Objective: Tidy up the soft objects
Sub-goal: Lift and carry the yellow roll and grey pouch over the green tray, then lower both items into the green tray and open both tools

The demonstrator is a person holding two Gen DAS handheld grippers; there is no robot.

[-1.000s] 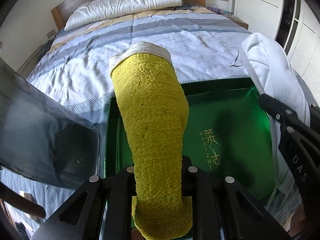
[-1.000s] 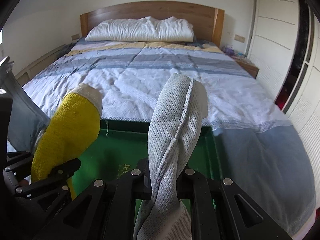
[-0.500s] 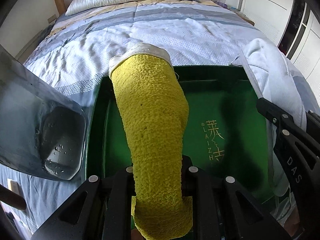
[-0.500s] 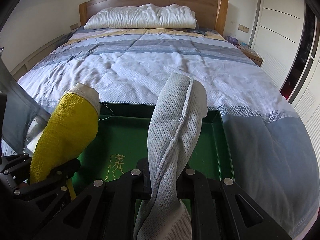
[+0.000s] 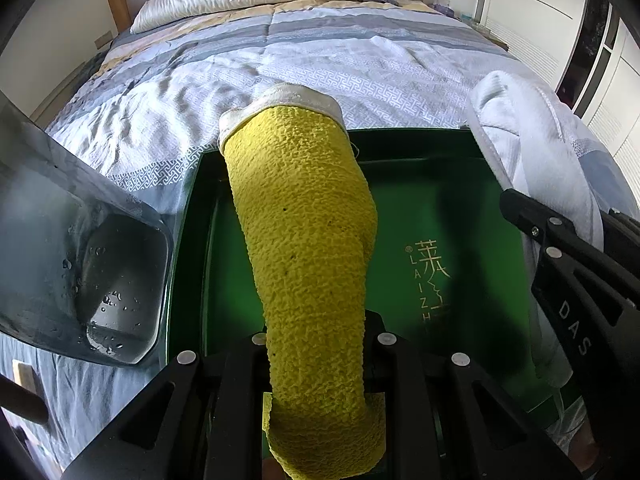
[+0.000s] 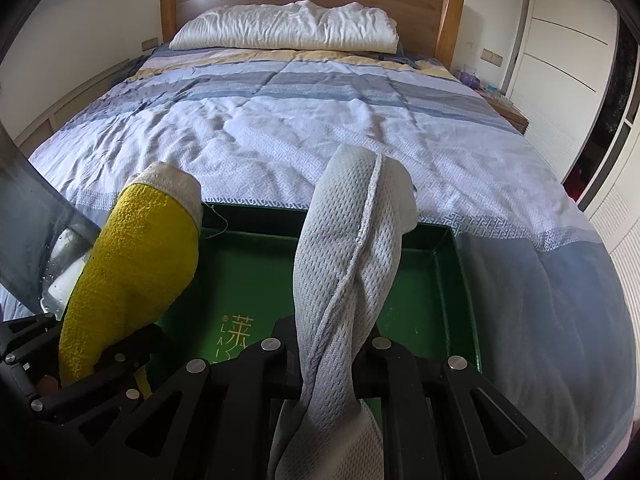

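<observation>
My left gripper (image 5: 320, 344) is shut on a yellow textured cloth (image 5: 308, 240) with a white edge, which sticks up over a green box (image 5: 440, 208) on the bed. My right gripper (image 6: 326, 344) is shut on a grey mesh cloth (image 6: 352, 248), twisted and upright, above the same green box (image 6: 424, 300). The yellow cloth (image 6: 132, 268) and left gripper show at the left of the right wrist view. The grey cloth (image 5: 532, 152) and right gripper show at the right of the left wrist view.
The green box has gold lettering (image 5: 432, 276) on its floor and sits on a striped blue and white quilt (image 6: 320, 120). A clear wet plastic lid (image 5: 80, 248) stands tilted left of the box. A white pillow (image 6: 288, 28) lies by the wooden headboard. White wardrobe doors (image 6: 568, 64) are on the right.
Both grippers have moved forward and lower over the green box with their cloths still held. More of the box floor shows now.
</observation>
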